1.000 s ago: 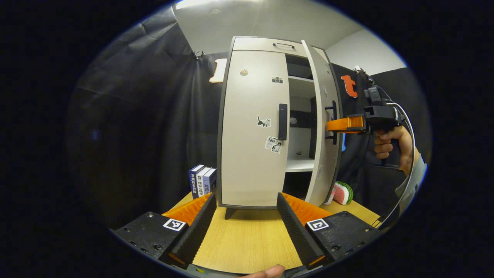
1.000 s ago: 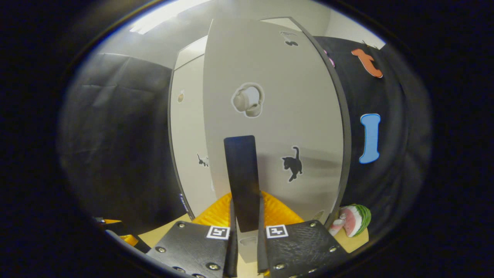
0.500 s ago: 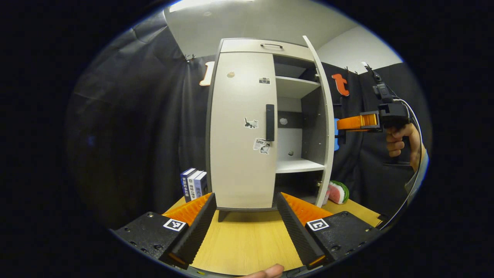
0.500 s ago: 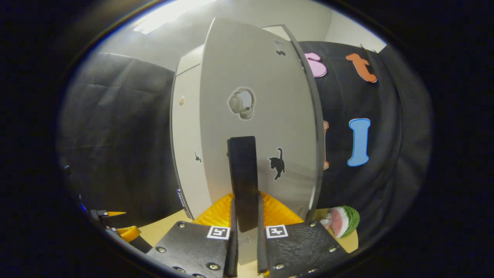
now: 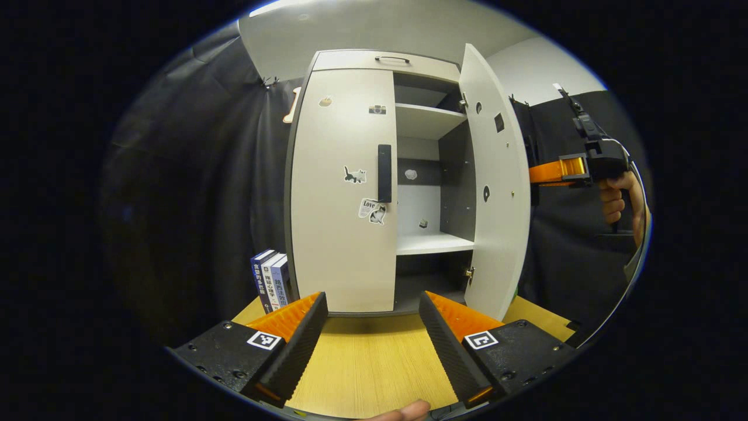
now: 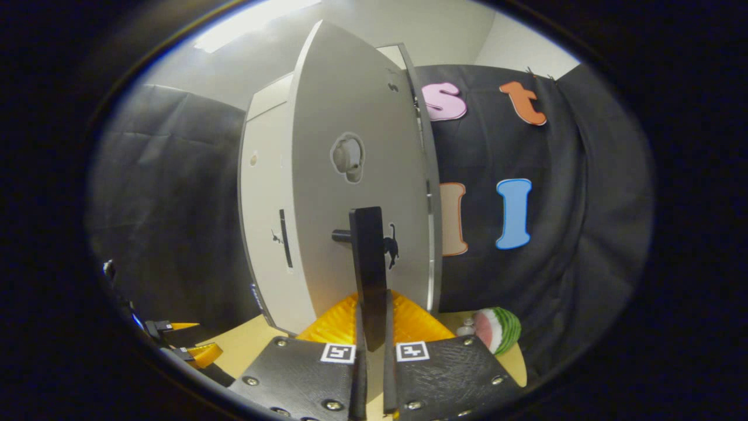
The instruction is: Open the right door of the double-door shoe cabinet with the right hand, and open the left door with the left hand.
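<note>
Right gripper (image 6: 370, 374) is clamped on the right door handle (image 6: 369, 257), both fingers pinching the dark bar low down. The right door (image 6: 356, 175) is swung wide — in the left gripper view its inner face (image 5: 494, 187) points into the room, and the shelves (image 5: 429, 242) inside the shoe cabinet (image 5: 374, 64) are exposed. Right half looks basically done. Left gripper (image 5: 371, 345) is spread open, holding nothing, hovering over the wooden surface (image 5: 368, 362) in front of the cabinet, well short of the left door (image 5: 342, 193), which is shut; its handle (image 5: 384, 173) sits at the door's inner edge. Risks from here: the right door nears its hinge limit, so more pull could drag or tip the cabinet, and the grip sits near the bar's lower end, so it could slide off. Hinge travel left is hard to judge through the fisheye. The left approach is from low and must rise to handle height, or the fingers hit the door face. Books (image 5: 270, 280) left of the cabinet, watermelon toy (image 6: 497, 330) to its right — neither seems to be in the swing path.
</note>
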The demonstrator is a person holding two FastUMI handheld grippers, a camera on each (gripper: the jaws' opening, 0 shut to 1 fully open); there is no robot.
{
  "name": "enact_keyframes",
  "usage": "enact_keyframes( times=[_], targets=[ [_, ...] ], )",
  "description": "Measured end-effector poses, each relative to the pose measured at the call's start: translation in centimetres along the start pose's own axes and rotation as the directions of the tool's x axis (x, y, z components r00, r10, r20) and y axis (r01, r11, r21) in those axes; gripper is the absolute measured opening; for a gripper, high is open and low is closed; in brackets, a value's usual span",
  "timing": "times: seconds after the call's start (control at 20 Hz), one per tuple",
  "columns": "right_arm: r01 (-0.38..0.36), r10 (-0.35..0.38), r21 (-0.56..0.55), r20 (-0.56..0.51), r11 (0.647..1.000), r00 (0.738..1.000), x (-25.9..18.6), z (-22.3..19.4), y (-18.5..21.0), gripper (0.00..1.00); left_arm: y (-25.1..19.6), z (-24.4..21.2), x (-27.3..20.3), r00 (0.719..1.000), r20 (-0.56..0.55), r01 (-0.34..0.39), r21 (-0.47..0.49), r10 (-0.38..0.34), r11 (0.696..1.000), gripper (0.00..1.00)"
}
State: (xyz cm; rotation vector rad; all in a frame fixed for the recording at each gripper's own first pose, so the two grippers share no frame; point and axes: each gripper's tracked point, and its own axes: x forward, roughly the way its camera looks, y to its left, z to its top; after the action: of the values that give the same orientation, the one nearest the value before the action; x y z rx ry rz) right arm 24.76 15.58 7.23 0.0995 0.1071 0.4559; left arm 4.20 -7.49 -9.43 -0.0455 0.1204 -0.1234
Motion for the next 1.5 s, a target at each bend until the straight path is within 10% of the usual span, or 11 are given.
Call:
enact_keyframes(
  times=[0.25, 0.45, 1.3, 1.5],
  targets=[
    [0.204, -0.204, -0.079, -0.002, 0.976, 0.979, -0.1, -0.5, -5.6, 0.1, -0.6, -0.7, 0.8, 1.0, -0.017, 0.01, -0.004, -0.01, 1.0, 0.98],
    [0.093, -0.095, 0.096, 0.014, 0.991, 0.995, 0.3, -0.8, -5.4, 0.02, -0.6, -1.0, 1.2, 1.0, -0.024, 0.005, 0.004, -0.005, 1.0, 0.96],
    [0.134, -0.133, -0.005, 0.117, 0.991, 0.984, -2.1, 0.0, -5.9, 0.02, 3.2, 8.1, 11.0, 0.997, 0.073, -0.026, -0.09, 0.033, 0.996, 0.98],
    [0.252, -0.249, 0.007, 0.182, 0.968, 0.951, -8.2, 0.6, -7.1, 0.58, 2.5, 9.7, 14.8, 0.996, 0.084, -0.02, -0.034, 0.023, 0.999, 0.98]
  ],
)
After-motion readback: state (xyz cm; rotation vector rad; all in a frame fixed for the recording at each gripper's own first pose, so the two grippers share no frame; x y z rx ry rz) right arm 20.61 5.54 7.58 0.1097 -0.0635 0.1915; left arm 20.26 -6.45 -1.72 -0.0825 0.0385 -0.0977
